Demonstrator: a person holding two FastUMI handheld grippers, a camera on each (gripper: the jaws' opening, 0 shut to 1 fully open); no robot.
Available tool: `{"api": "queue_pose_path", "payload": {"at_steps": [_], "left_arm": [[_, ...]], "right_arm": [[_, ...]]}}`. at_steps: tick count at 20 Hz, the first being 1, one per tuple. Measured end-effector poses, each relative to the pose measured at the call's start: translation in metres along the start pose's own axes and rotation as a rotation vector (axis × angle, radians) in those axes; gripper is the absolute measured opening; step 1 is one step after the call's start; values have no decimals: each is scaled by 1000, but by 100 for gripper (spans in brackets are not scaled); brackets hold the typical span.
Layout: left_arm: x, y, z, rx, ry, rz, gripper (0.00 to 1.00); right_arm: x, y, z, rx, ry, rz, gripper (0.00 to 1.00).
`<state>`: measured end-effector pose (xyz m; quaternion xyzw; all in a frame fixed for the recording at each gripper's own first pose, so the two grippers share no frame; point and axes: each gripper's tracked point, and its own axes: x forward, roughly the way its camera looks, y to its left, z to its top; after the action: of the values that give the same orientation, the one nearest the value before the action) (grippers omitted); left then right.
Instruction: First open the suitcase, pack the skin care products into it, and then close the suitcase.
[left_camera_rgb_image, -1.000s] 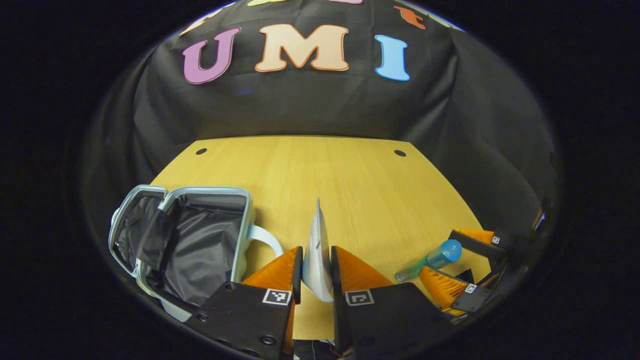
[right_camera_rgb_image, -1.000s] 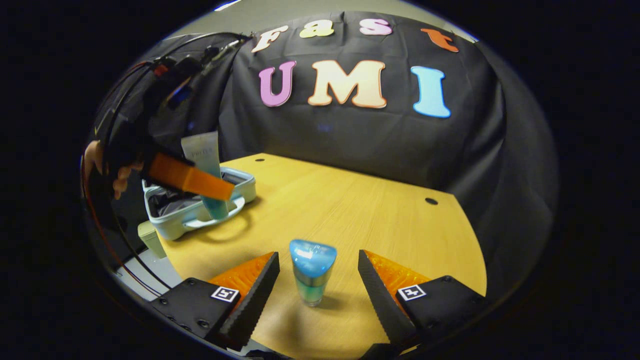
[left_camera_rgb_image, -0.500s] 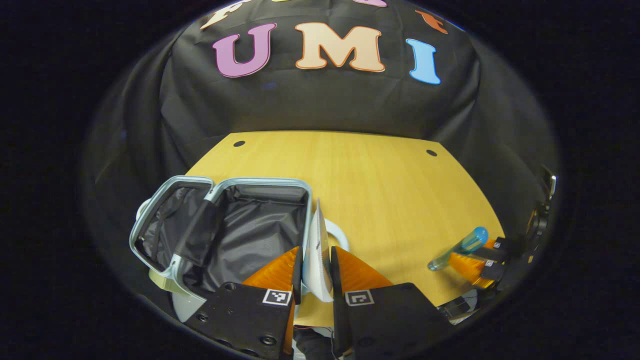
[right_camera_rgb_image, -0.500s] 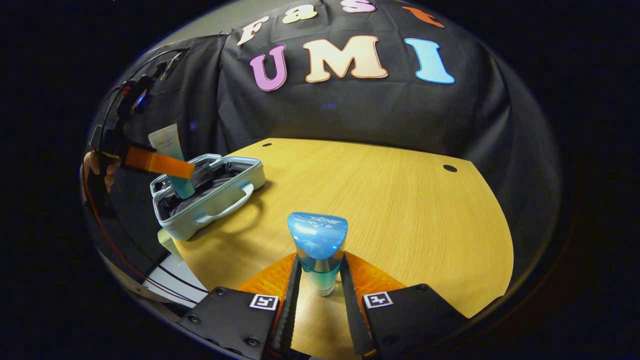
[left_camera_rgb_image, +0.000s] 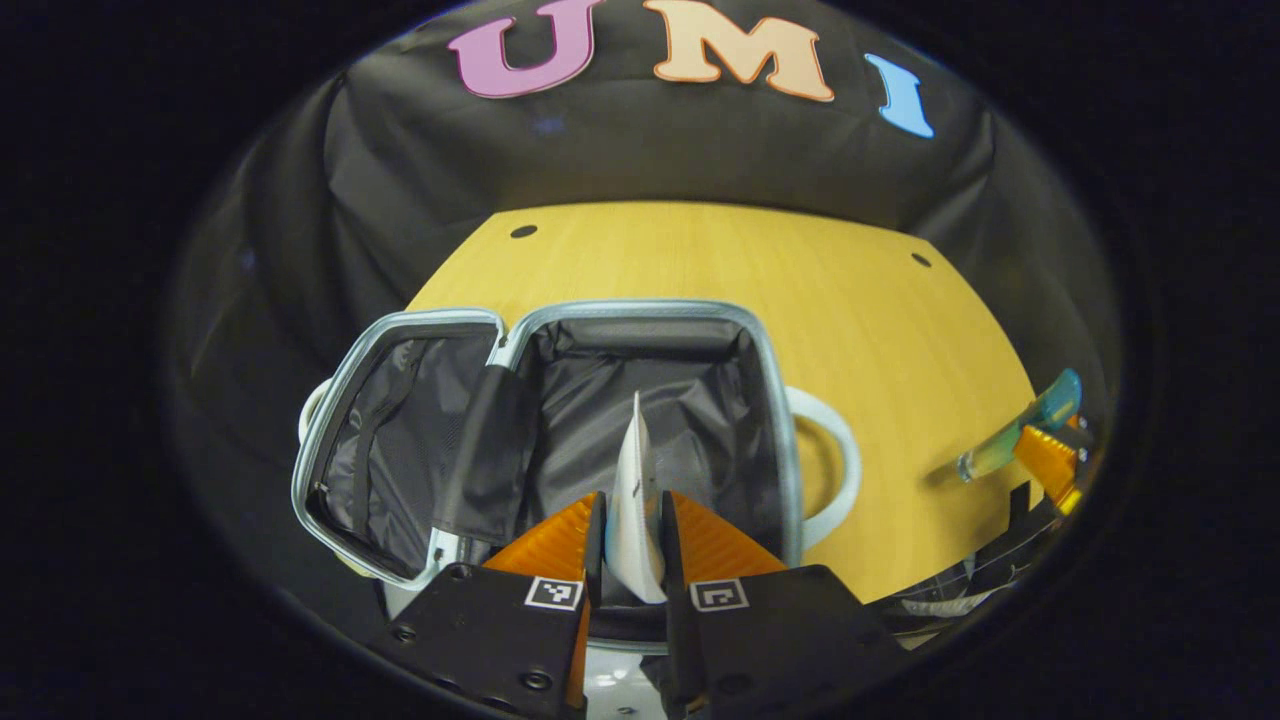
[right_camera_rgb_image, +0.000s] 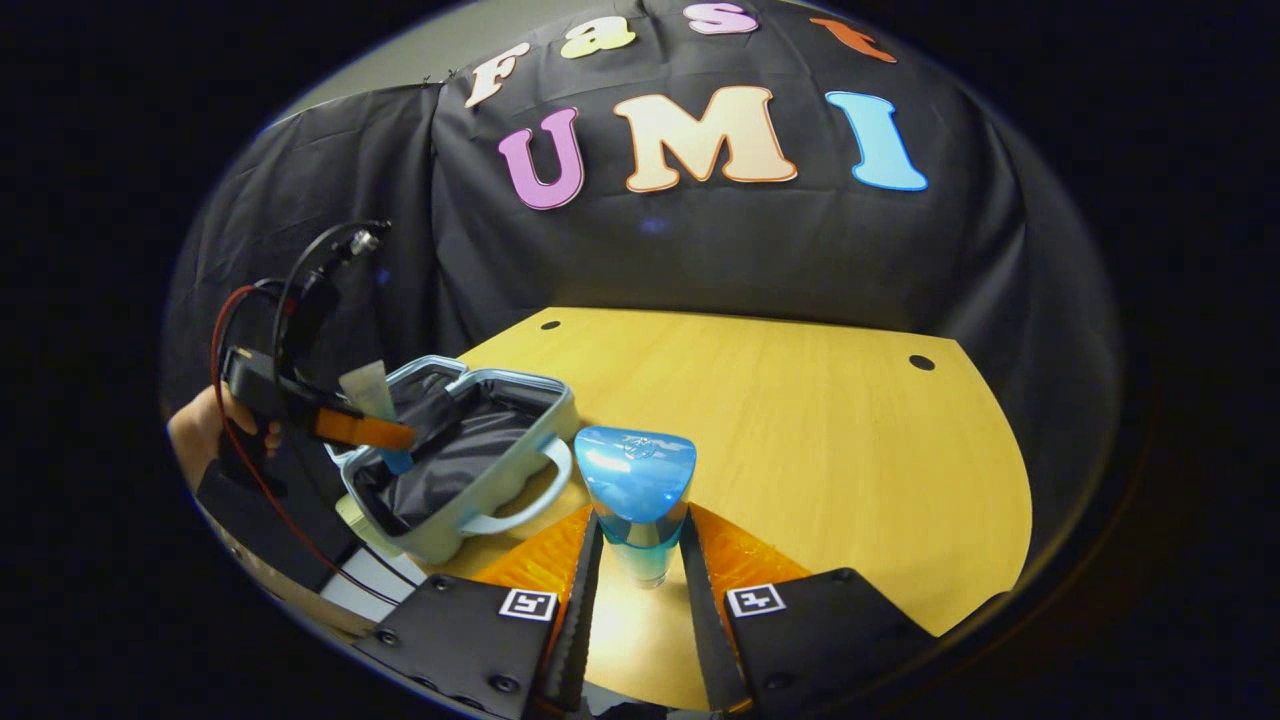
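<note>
Suitcase (left_camera_rgb_image: 640, 330) open on surface (left_camera_rgb_image: 850, 300). Left tongs (left_camera_rgb_image: 628, 540) clamp white tube (left_camera_rgb_image: 634, 500), long axis upright, directly over right compartment; drop is straight down. Right tongs (right_camera_rgb_image: 636, 560) grip blue tube (right_camera_rgb_image: 634, 480), suitcase lies to their left, farther off.
</note>
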<state>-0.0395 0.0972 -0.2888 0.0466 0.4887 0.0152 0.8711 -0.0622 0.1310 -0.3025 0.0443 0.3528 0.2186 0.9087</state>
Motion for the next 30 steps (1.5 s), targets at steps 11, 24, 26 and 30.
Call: {"api": "queue_pose_path", "payload": {"at_steps": [11,24,26,30], "left_arm": [[59,18,-32,62,138,-115,28],[35,64,19,-17,-33,-234,86],[29,72,24,-74,-44,-273,81],[20,106,36,-72,-94,-239,84]], "right_arm": [[34,128,17,81,101,158,47],[94,198,-48,64,346,167,47],[106,205,-60,73,386,164,47],[119,216,-62,73,408,141,44]]}}
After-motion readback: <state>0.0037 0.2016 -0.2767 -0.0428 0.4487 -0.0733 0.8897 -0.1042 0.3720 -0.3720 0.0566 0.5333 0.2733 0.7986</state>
